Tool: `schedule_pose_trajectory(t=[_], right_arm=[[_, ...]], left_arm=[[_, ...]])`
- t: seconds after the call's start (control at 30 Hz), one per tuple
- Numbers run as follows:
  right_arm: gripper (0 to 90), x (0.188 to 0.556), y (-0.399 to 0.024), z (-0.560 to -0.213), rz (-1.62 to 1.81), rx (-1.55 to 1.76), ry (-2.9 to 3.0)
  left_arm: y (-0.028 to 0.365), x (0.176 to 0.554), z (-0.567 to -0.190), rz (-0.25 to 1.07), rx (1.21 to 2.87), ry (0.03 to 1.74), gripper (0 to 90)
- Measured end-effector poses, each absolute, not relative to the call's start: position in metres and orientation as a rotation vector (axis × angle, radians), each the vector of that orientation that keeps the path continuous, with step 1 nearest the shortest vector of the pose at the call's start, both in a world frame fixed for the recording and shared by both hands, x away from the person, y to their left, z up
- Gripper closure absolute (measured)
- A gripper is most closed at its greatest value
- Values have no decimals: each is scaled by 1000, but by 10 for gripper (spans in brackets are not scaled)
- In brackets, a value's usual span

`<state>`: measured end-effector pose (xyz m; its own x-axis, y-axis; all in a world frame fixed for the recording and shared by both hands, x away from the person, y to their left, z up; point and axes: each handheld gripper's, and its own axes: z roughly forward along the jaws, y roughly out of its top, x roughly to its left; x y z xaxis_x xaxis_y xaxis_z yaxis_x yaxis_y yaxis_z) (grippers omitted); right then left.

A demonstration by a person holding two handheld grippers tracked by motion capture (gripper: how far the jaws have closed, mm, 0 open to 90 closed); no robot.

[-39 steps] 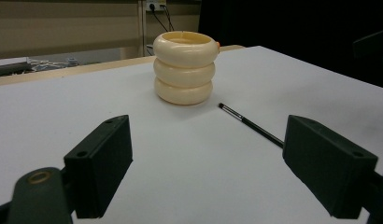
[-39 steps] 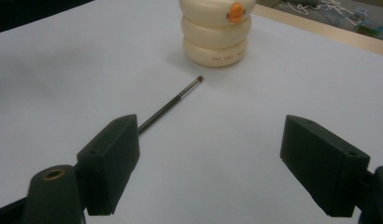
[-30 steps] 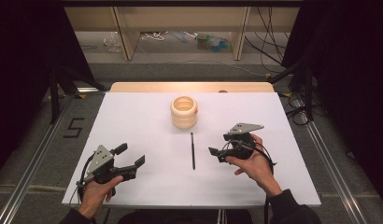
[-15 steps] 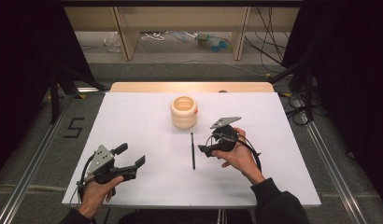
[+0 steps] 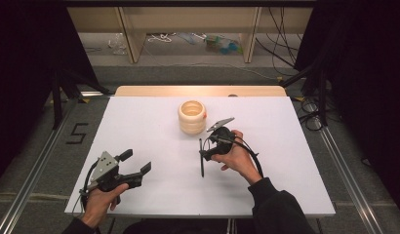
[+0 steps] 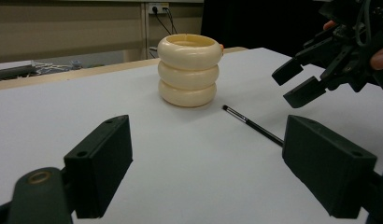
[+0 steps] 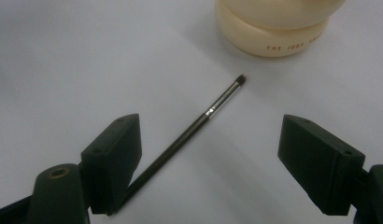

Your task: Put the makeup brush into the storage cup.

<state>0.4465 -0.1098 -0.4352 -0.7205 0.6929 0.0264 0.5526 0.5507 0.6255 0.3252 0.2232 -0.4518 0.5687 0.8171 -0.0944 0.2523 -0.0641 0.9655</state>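
Observation:
A thin black brush [image 5: 202, 161] lies flat on the white table [image 5: 286, 161], its tip toward a cream ringed holder [image 5: 192, 117] standing upright at the table's middle back. My right gripper [image 5: 206, 150] hovers open just above the brush, tilted down. In the right gripper view the brush [image 7: 199, 123] runs between the jaws, its handle passing under the left one, and the holder [image 7: 278, 28] is beyond. My left gripper [image 5: 135, 161] is open and holds nothing at the front left. The left gripper view shows the holder [image 6: 188, 70], the brush [image 6: 252, 126] and the right gripper [image 6: 301, 81].
A wooden strip [image 5: 198, 90] borders the table's far edge. Beyond it stand wooden shelf legs [image 5: 132, 34] with cables on the floor. Metal rails [image 5: 32, 161] run along both sides of the table.
My right gripper has moved left and forward from the table's right side and tilted down over the brush. The left gripper has stayed where it was.

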Motion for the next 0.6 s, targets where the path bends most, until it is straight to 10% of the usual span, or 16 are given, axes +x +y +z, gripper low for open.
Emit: schedule_pose_trajectory(t=[0.6], right_arm=[[247,461,-87,-449,748,995,2642]], left_arm=[[224,326,-452,591,1613,919,160]])
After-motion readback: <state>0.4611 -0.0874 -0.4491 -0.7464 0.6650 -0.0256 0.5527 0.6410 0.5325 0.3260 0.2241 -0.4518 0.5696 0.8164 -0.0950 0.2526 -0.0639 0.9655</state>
